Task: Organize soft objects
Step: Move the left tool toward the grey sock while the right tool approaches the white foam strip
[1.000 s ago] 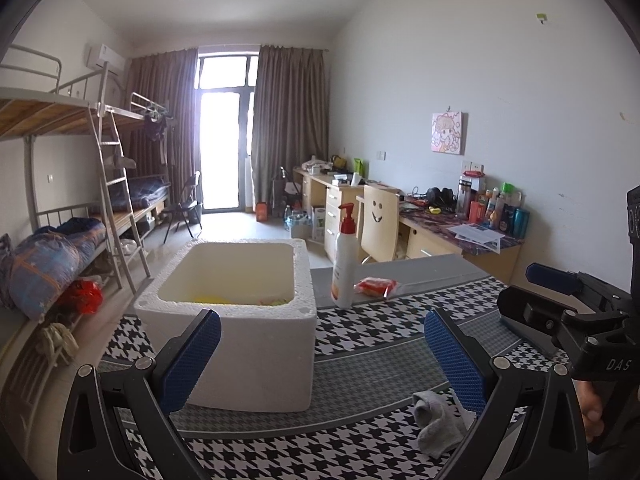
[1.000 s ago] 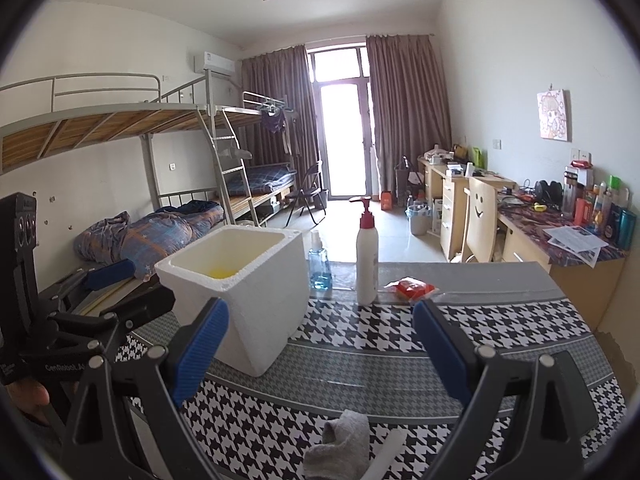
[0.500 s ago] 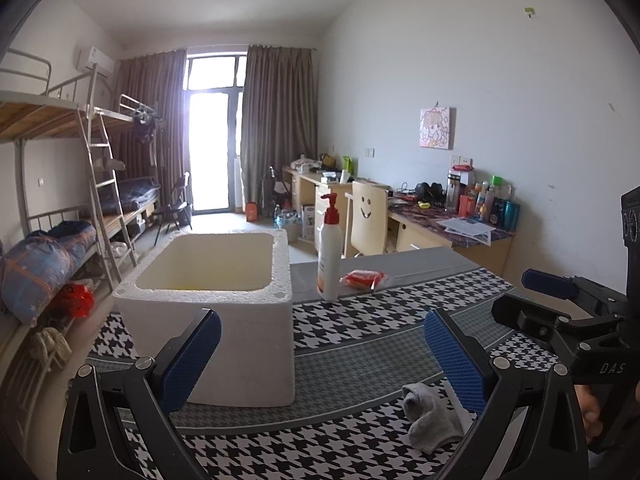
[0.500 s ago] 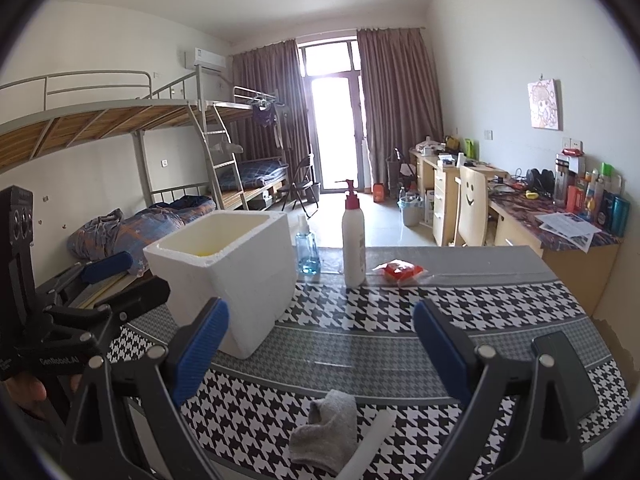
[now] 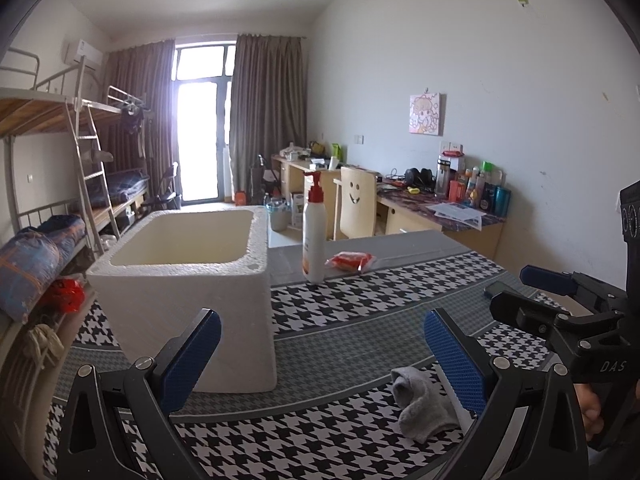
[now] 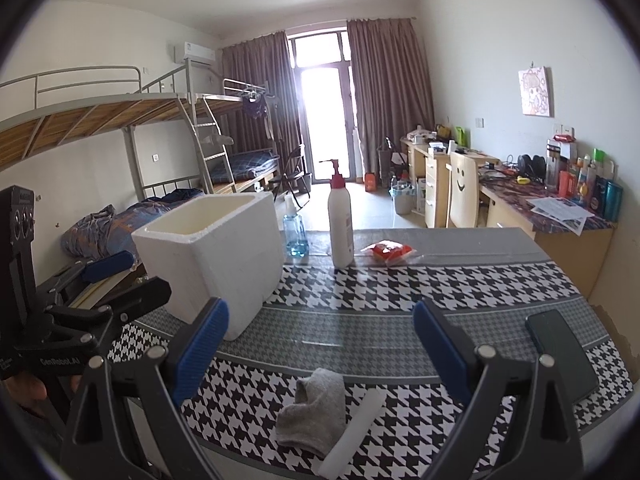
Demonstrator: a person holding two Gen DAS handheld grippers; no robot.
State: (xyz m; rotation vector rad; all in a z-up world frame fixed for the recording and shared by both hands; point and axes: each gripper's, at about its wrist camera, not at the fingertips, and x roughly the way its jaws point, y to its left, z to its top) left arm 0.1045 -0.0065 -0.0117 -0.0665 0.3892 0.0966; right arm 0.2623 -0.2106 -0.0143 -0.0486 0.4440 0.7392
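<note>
A crumpled grey sock (image 6: 314, 412) lies on the houndstooth tablecloth near the front edge; it also shows in the left wrist view (image 5: 422, 404). A white foam box (image 5: 188, 292), open on top, stands at the left; it also shows in the right wrist view (image 6: 216, 256). My left gripper (image 5: 320, 356) is open and empty, above the cloth between box and sock. My right gripper (image 6: 320, 344) is open and empty, with the sock between and just below its fingers. A white foam stick (image 6: 352, 432) lies beside the sock.
A white pump bottle (image 6: 340, 220) and a red snack packet (image 6: 386, 252) stand at the table's far side, with a small blue bottle (image 6: 295, 236) behind the box. A black phone (image 6: 560, 352) lies at the right. Bunk beds, desks and a chair lie beyond.
Both grippers have dropped lower and come slightly nearer the table. The box interior shows less. Both stay open and empty; the sock has not moved.
</note>
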